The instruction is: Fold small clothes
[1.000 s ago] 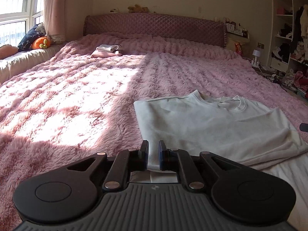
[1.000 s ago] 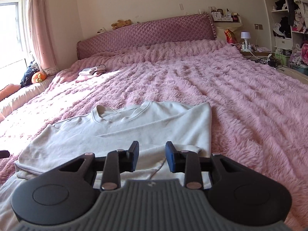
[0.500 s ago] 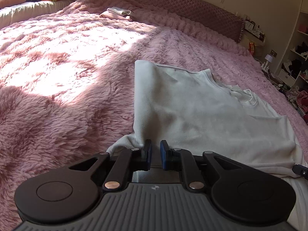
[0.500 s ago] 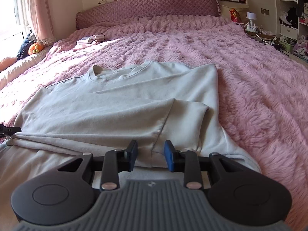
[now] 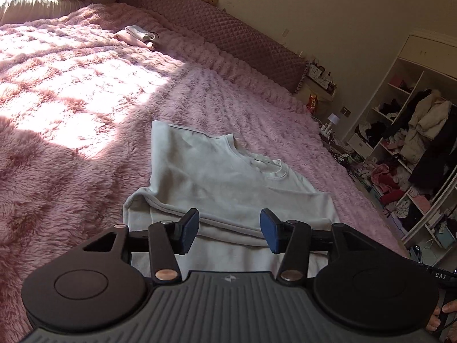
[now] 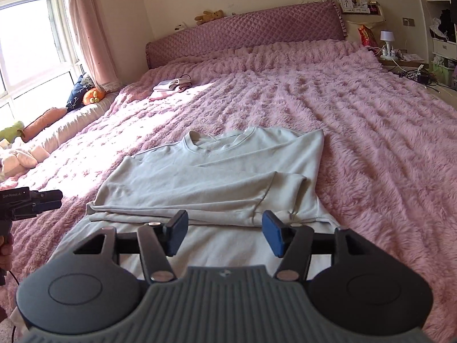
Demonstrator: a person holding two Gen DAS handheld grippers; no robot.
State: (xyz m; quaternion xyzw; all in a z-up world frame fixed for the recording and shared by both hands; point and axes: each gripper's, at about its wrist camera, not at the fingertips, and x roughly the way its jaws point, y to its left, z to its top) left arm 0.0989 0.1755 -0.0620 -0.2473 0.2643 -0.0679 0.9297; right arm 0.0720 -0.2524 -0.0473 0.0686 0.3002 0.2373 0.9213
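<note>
A pale grey-green shirt [image 5: 225, 183] lies flat on the pink fluffy bedspread [image 5: 71, 91], collar toward the headboard, with its lower part folded up over the body. In the right wrist view the same shirt [image 6: 217, 177] shows a sleeve folded across it. My left gripper [image 5: 230, 233] hovers over the folded edge, its jaws opening and nothing between them. My right gripper [image 6: 225, 235] hangs above the shirt's near part, jaws opening too, holding nothing. The left gripper's tip [image 6: 47, 197] shows at the left edge of the right wrist view.
A small stack of folded clothes [image 6: 171, 87] lies near the headboard [image 6: 245, 35]. Cushions and soft toys [image 6: 91, 95] line the window ledge on the left. Open shelves stuffed with clothes [image 5: 414, 154] and a bedside table with a lamp [image 6: 387, 40] stand to the right.
Both grippers let go of the shirt's edge, spread their jaws and pulled back and up. The left wrist view has rolled, and the fold now lies flat.
</note>
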